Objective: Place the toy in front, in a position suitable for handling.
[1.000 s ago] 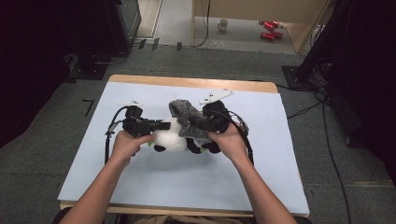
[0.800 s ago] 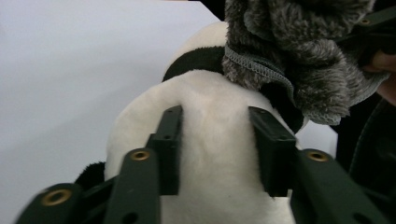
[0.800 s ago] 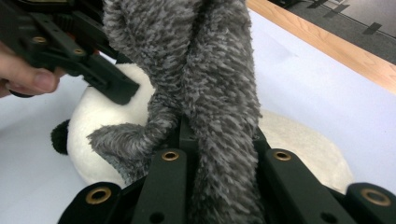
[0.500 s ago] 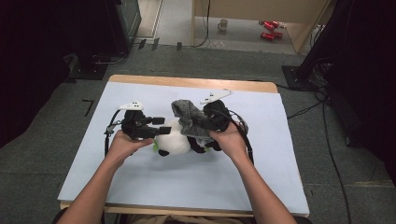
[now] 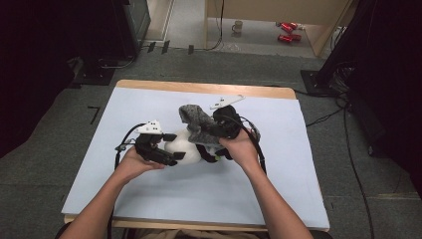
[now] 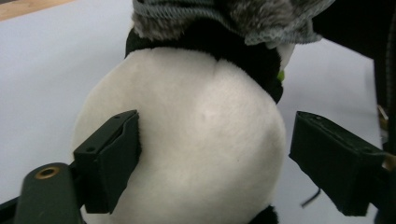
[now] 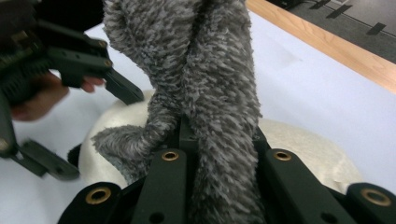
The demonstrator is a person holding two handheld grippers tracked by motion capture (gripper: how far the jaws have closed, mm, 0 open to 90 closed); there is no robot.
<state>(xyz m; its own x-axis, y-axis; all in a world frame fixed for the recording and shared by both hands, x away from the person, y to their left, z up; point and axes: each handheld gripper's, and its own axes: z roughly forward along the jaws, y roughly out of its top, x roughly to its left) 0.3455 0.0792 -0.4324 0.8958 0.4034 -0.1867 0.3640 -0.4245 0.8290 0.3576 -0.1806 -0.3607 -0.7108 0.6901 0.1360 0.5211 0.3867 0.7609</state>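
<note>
On the worktop, the soft, light plush panda sits between the released left tool, whose jaws have just been opening, while the right tool, clenched on the fuzzy grey sock, should grip its cuff.

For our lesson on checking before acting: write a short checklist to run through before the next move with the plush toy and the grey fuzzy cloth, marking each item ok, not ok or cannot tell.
1. Right gripper shut on the grey fuzzy cloth: ok.
2. Left gripper jaws, which have just been opening, stand apart at the plush toy: ok.
3. Left pads pressing the toy: not ok; one pad sits close against it, the other stands clear.
4. Toy rests on the table: ok.
5. Cloth fully over the toy's head: cannot tell.
</note>
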